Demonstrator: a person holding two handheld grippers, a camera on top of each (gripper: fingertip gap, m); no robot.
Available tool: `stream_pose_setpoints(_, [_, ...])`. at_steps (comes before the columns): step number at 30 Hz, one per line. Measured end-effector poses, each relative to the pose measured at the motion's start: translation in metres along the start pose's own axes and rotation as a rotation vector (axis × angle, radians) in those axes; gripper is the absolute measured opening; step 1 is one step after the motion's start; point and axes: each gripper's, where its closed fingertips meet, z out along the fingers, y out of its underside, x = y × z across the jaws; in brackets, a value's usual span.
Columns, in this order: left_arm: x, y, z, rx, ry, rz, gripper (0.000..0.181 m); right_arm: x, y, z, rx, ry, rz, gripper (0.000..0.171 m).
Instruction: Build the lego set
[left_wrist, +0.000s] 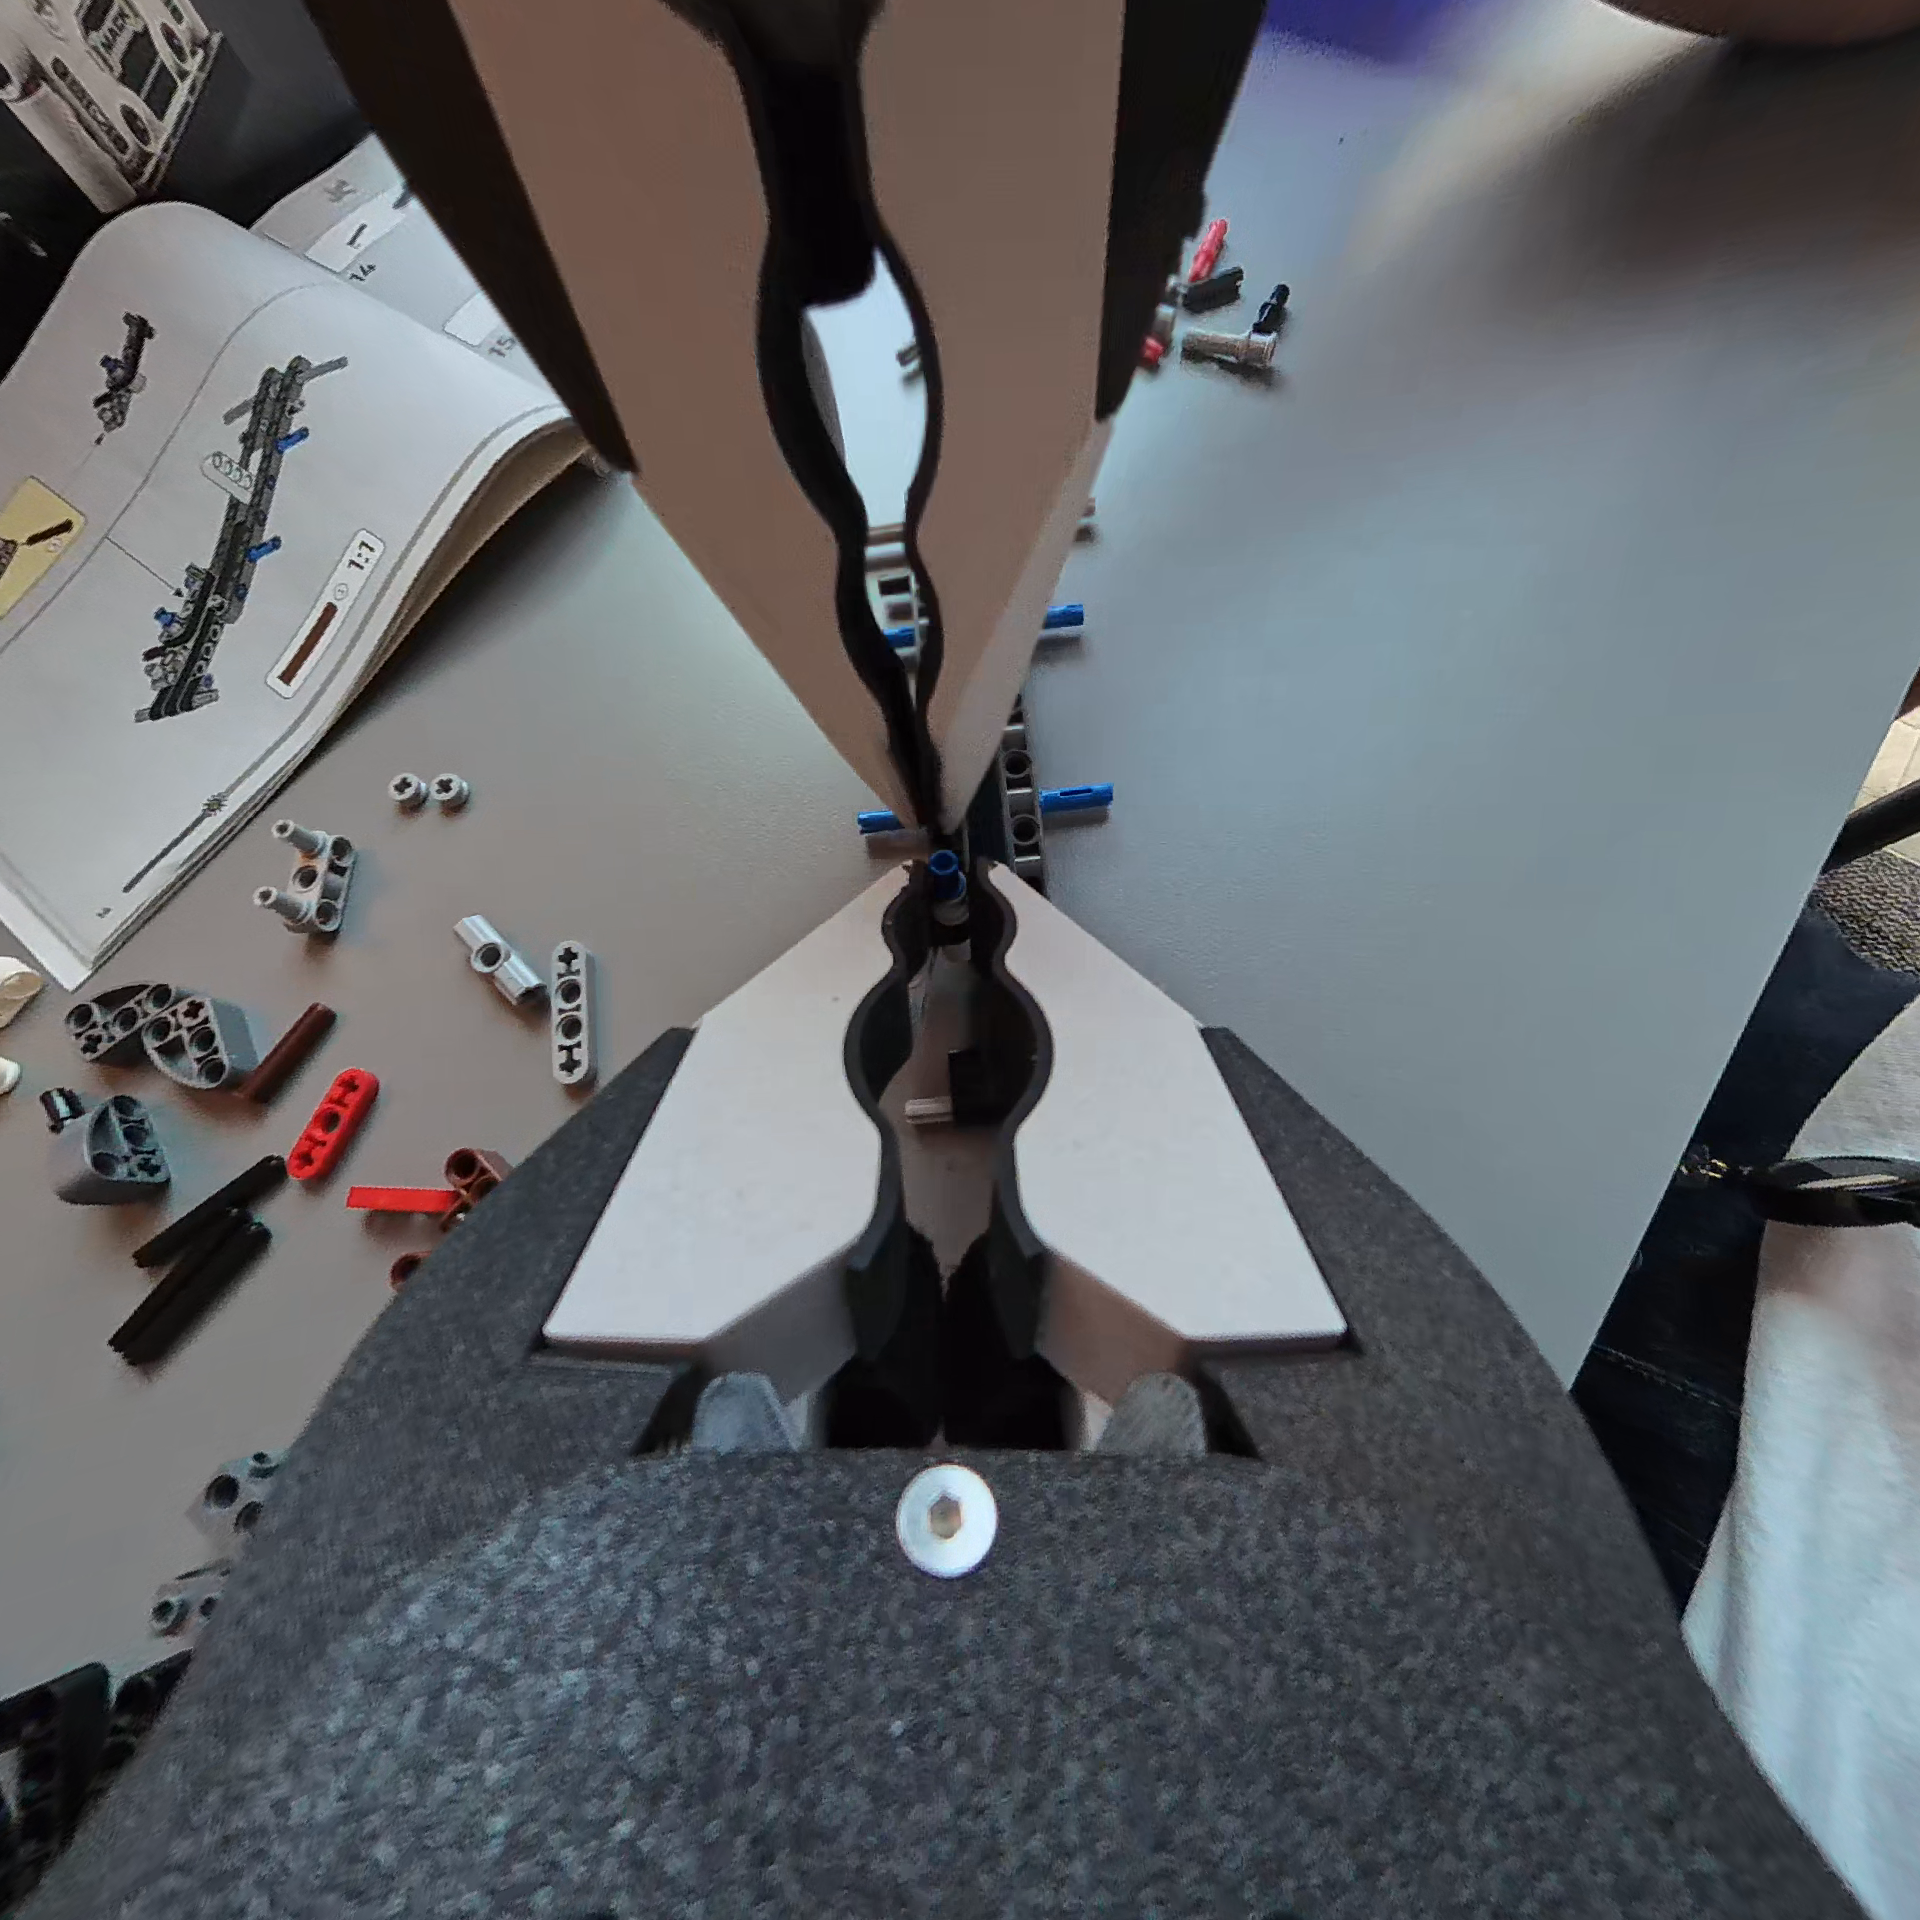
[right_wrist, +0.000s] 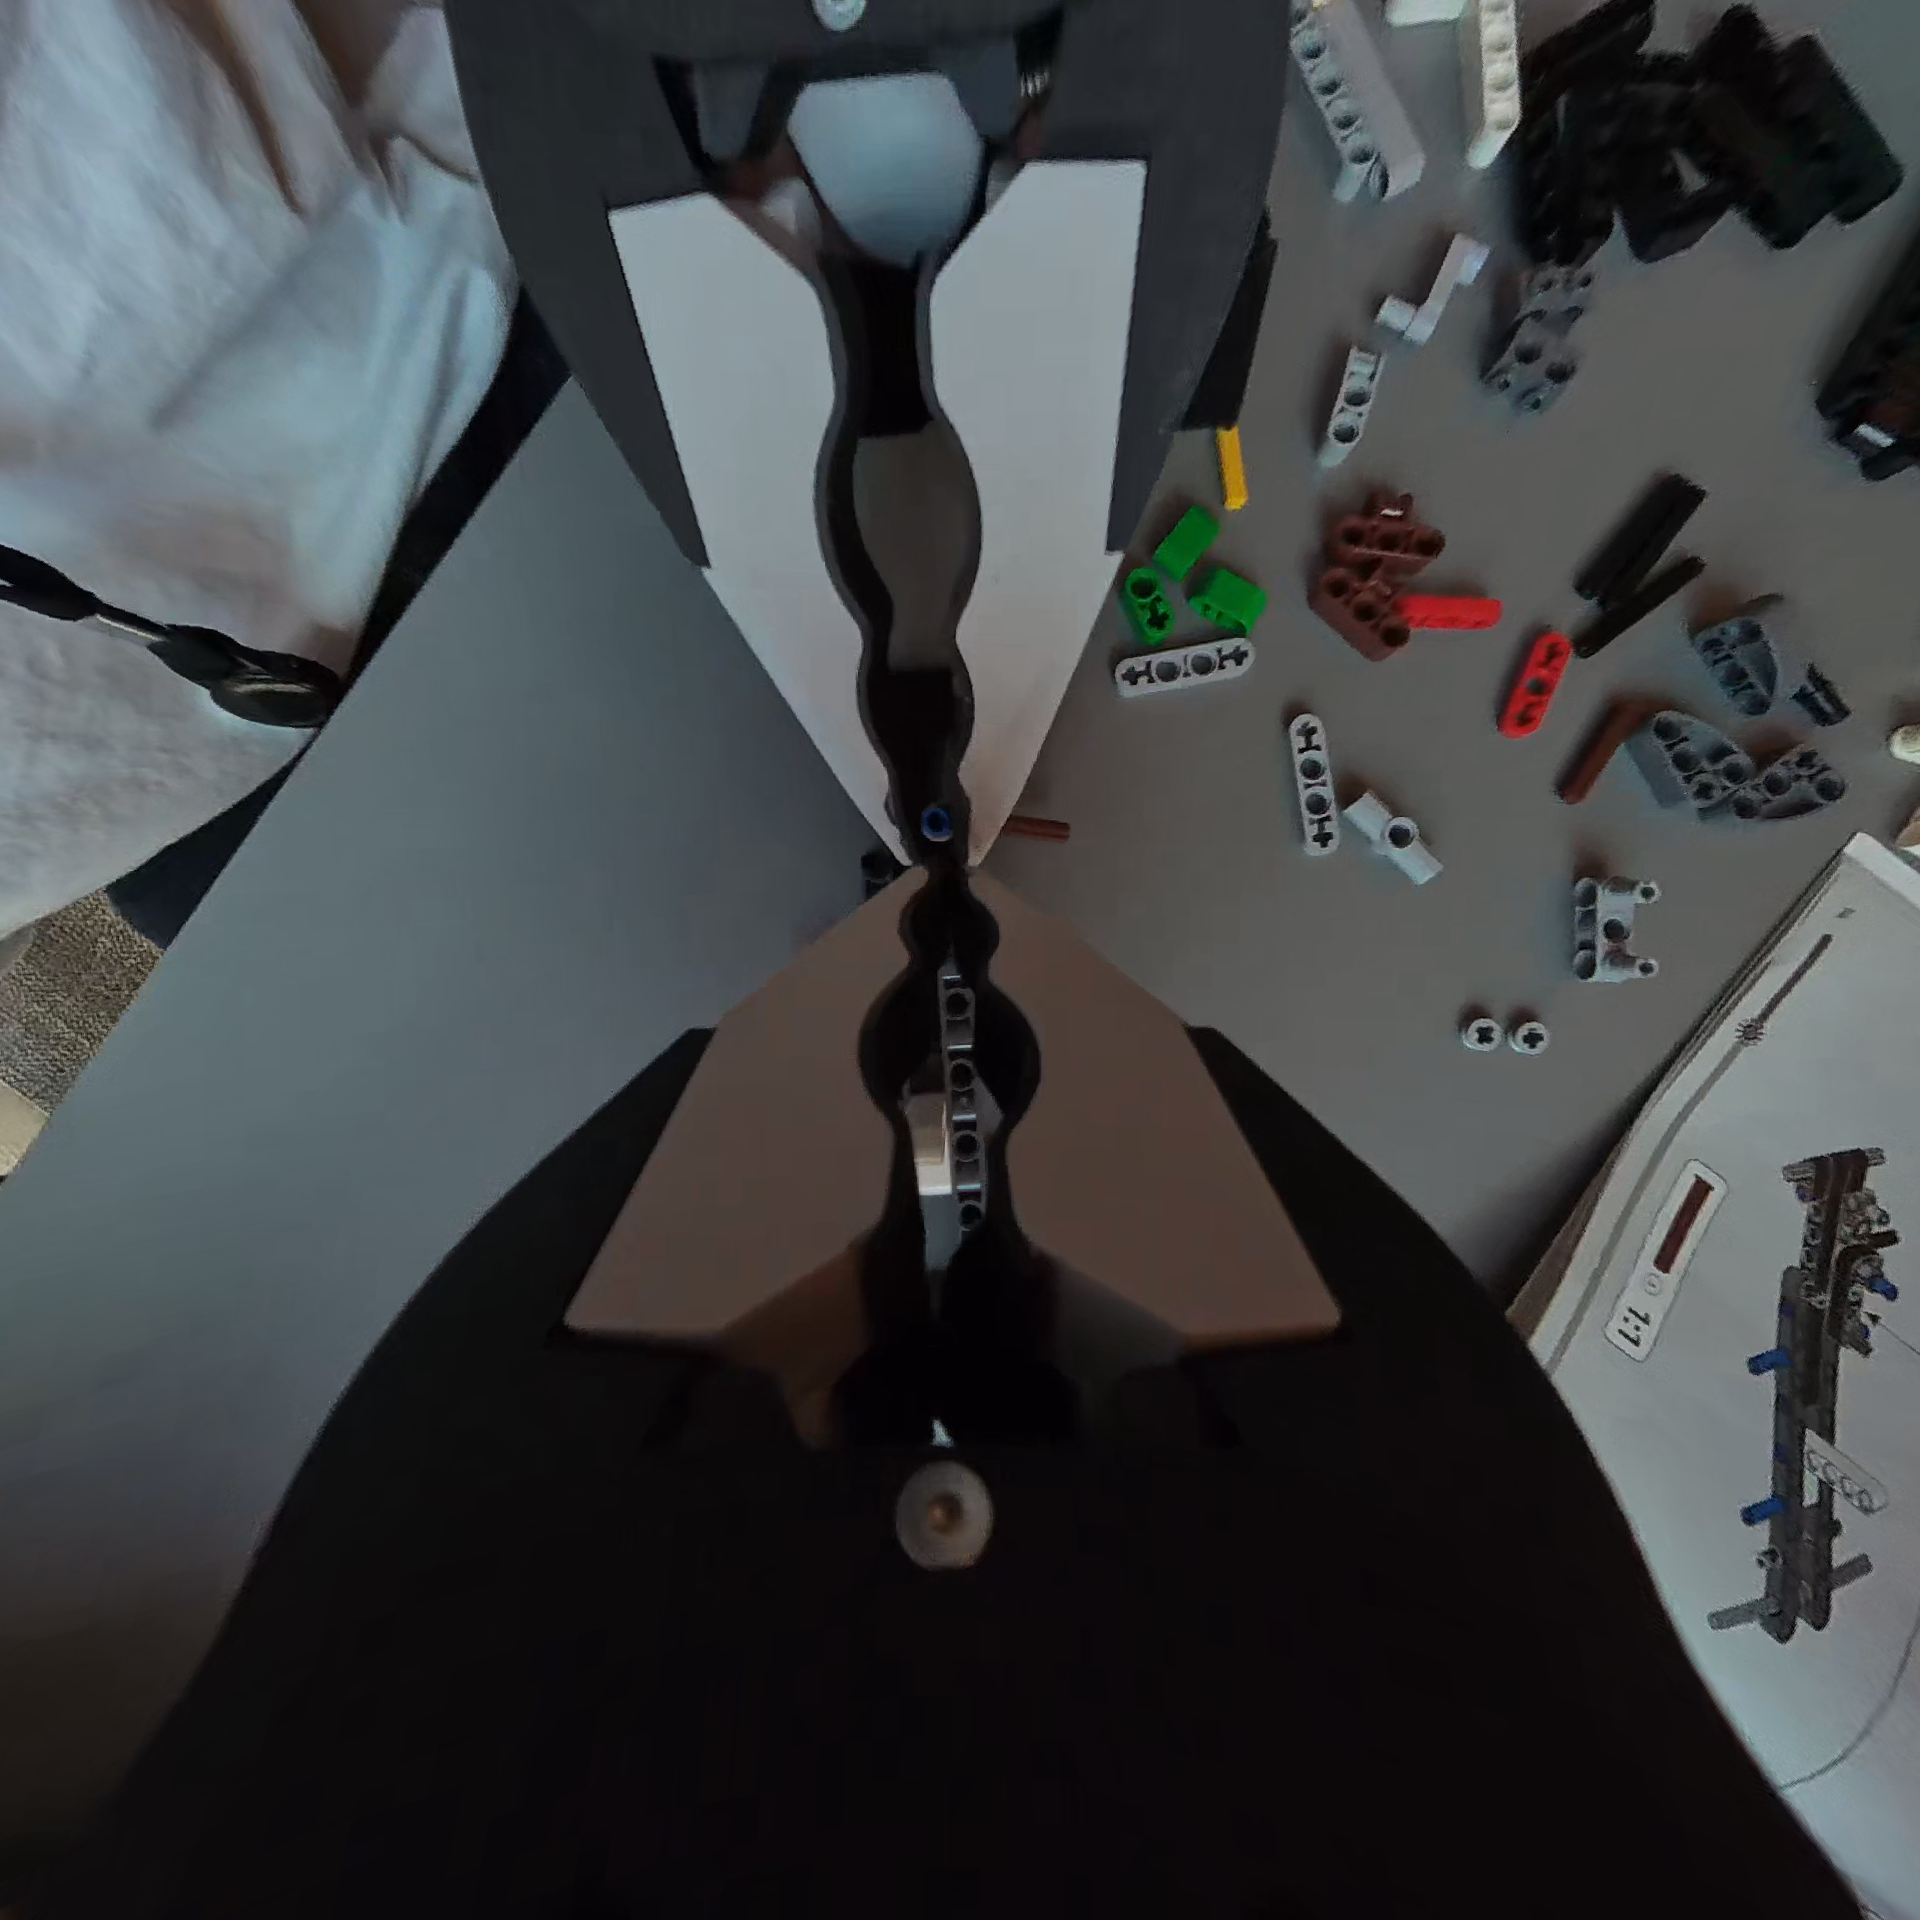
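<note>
The dark-bodied left gripper (left_wrist: 940, 847) and right gripper (right_wrist: 935, 883) point tip to tip, fingers (left_wrist: 769, 1122) pinched nearly together, each clamping something small.

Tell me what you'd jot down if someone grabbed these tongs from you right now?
Left tongs: shut on a small blue pin.
Right tongs: shut on the long grey beam assembly.
The two tips meet nose to nose above the grey table.
Done: the beam already carries several blue pins.
Left: seat this pin, then follow the open instruction booklet; loose parts lie beside it.
</note>
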Motion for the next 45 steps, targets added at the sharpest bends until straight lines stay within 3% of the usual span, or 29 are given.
stream_pose_setpoints(1, [0.000,0.000,0.000,0.004,-0.005,-0.002,0.006,-0.001,0.001,0.003,-0.014,-0.008,-0.002,0.000])
stream_pose_setpoints(22, [0.000,0.001,0.001,0.036,-0.066,0.012,0.006,0.000,0.009,0.011,-0.185,0.013,0.044,0.000])
stream_pose_setpoints(36, [0.002,0.002,-0.005,0.037,-0.100,-0.016,0.006,-0.002,0.004,0.014,-0.196,0.015,0.061,0.000])
stream_pose_setpoints(40, [-0.005,0.015,-0.008,-0.076,-0.164,0.024,0.031,-0.001,0.001,0.015,-0.182,0.015,0.075,0.000])
stream_pose_setpoints(42, [0.000,0.017,-0.006,-0.077,-0.141,0.042,0.018,-0.001,0.000,0.016,-0.175,0.024,0.062,0.000])
stream_pose_setpoints(45, [0.000,0.017,-0.006,-0.075,-0.152,0.058,0.016,0.000,-0.001,0.015,-0.153,0.033,0.023,0.000])
